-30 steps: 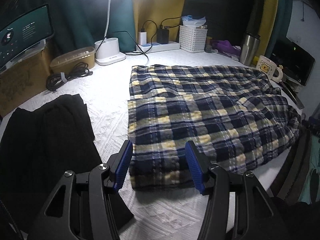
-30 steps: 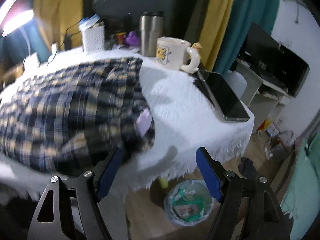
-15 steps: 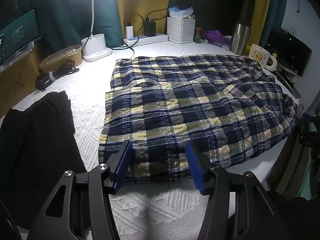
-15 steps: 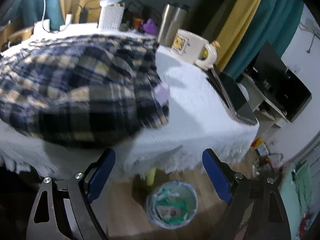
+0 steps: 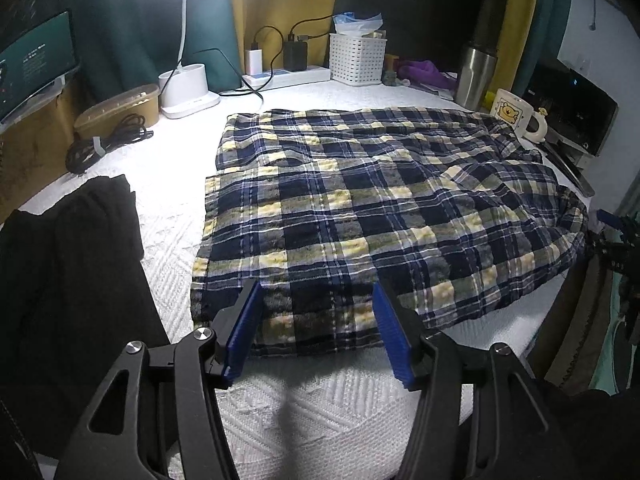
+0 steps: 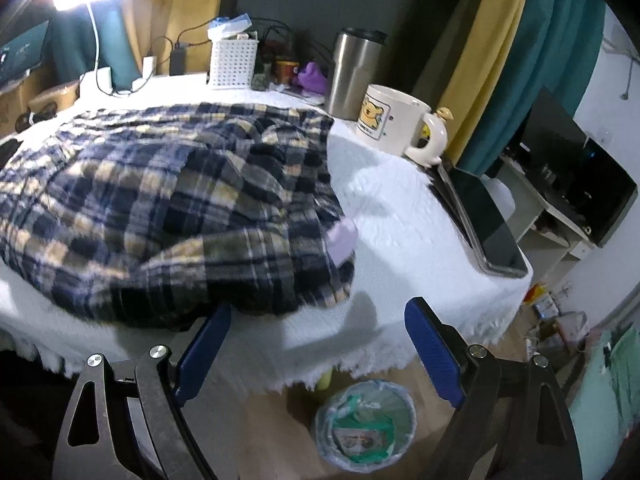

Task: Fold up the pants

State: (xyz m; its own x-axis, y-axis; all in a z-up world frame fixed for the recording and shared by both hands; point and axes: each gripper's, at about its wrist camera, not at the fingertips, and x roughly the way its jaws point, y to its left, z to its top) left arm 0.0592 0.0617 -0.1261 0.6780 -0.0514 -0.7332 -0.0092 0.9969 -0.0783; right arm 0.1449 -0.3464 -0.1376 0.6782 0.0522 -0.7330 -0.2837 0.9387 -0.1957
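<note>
The navy, white and yellow plaid pants (image 5: 360, 208) lie spread across the white textured tabletop, legs ending at the left, waist bunched at the right. My left gripper (image 5: 318, 320) is open and empty, hovering just above the pants' near hem edge. In the right wrist view the pants' bunched waist end (image 6: 168, 208) shows a lilac label (image 6: 342, 236). My right gripper (image 6: 316, 344) is open and empty, off the table's near right edge, close to the waist corner.
A black garment (image 5: 68, 272) lies at the left. A lamp base (image 5: 186, 88), cable coil (image 5: 104, 142), white basket (image 5: 358, 58), steel tumbler (image 6: 352, 72), bear mug (image 6: 394, 124) and tablet (image 6: 484, 224) ring the table. A waste bin (image 6: 364, 424) stands on the floor below.
My left gripper has pulled back and shifted left along the near hem. My right gripper has swung away from and back toward the waist corner; it stays open.
</note>
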